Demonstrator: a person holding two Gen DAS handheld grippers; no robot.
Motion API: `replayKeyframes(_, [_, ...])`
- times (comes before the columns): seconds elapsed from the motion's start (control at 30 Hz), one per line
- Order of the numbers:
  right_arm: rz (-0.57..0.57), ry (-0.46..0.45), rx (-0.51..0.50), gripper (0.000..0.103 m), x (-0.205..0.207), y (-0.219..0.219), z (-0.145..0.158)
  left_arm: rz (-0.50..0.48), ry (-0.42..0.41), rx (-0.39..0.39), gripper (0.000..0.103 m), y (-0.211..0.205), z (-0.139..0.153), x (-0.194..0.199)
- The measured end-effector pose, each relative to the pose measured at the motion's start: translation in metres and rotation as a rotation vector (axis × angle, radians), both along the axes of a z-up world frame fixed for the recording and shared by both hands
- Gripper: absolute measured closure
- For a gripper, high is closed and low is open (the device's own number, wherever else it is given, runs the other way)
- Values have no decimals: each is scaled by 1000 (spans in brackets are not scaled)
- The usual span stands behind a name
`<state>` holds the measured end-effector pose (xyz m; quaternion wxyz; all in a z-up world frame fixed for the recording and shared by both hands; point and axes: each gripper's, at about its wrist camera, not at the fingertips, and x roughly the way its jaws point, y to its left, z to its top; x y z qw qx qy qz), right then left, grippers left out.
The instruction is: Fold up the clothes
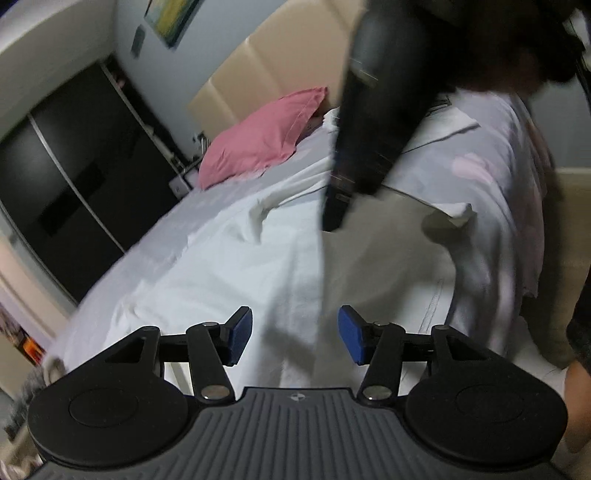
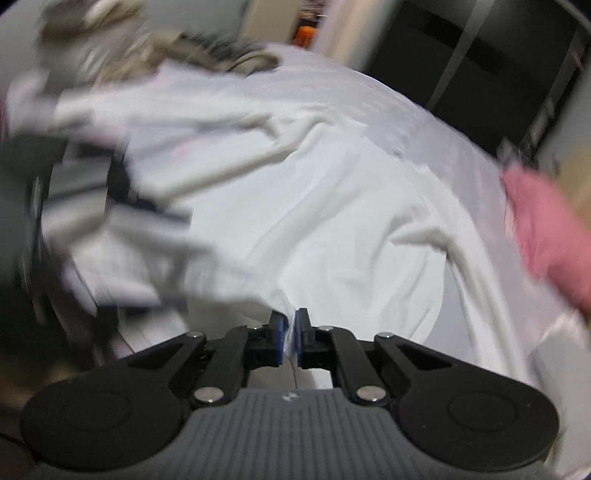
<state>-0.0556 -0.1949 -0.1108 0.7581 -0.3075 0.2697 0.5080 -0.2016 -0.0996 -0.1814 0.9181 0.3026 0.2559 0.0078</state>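
your right gripper (image 2: 290, 338) pinches the white cloth (image 2: 332, 229) spread on the bed (image 1: 207, 243); your left gripper (image 1: 294, 334) gapes empty above it. grab another edge before lifting.

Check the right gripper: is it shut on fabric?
Shut on cloth. In the right wrist view the right gripper's blue pads stand nearly together, with a thin edge of the white fabric pinched between them.

We see a bed (image 1: 207, 258) under a white sheet, a pink pillow (image 1: 258, 136) against its cream padded headboard (image 1: 280, 55). Beside the bed stands a dark wardrobe (image 1: 62, 177); above the headboard hangs a picture (image 1: 170, 18).
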Motion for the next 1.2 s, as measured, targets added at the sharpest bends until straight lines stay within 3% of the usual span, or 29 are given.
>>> replayKeyframes(0.13, [-34,140,77,96,12,-9,20,53,-11,103,47,-13,-10,17])
replayKeyframes(0.27, [-65,181,133,96,13,-11,31,115,-8,149,47,-6,-22,23])
replayKeyframes(0.37, [-98,203,174,96,17,-22,39,182,-6,130,49,12,-29,16])
replayKeyframes(0.53, [-126,221,215,96,25,-31,45,315,31,43,70,55,-31,3])
replayKeyframes(0.6, [-128,206,206,96,25,-31,44,363,49,-32,75,76,-26,-4])
replayKeyframes(0.67, [-123,189,186,96,24,-31,40,395,60,-125,96,95,-18,-12])
replayKeyframes(0.73, [-103,155,154,96,20,-27,31,422,66,-195,101,107,-7,-15])
replayKeyframes(0.83, [-81,11,64,84,4,-18,7,467,44,-300,102,120,15,-19])
replayKeyframes(0.87, [-59,-54,17,70,-3,-15,-5,481,33,-334,102,124,22,-21])
replayKeyframes(0.9, [-33,-117,-31,64,-9,-13,-18,490,21,-364,102,128,29,-23])
replayKeyframes(0.97, [10,-194,-120,64,-17,-10,-44,498,-3,-406,102,136,41,-24])
replayKeyframes(1.07, [-25,-223,-200,64,-14,-10,-73,496,-29,-435,102,144,55,-25])
replayKeyframes(1.2, [-136,-264,-200,70,0,-16,-73,496,-28,-439,101,146,56,-26])
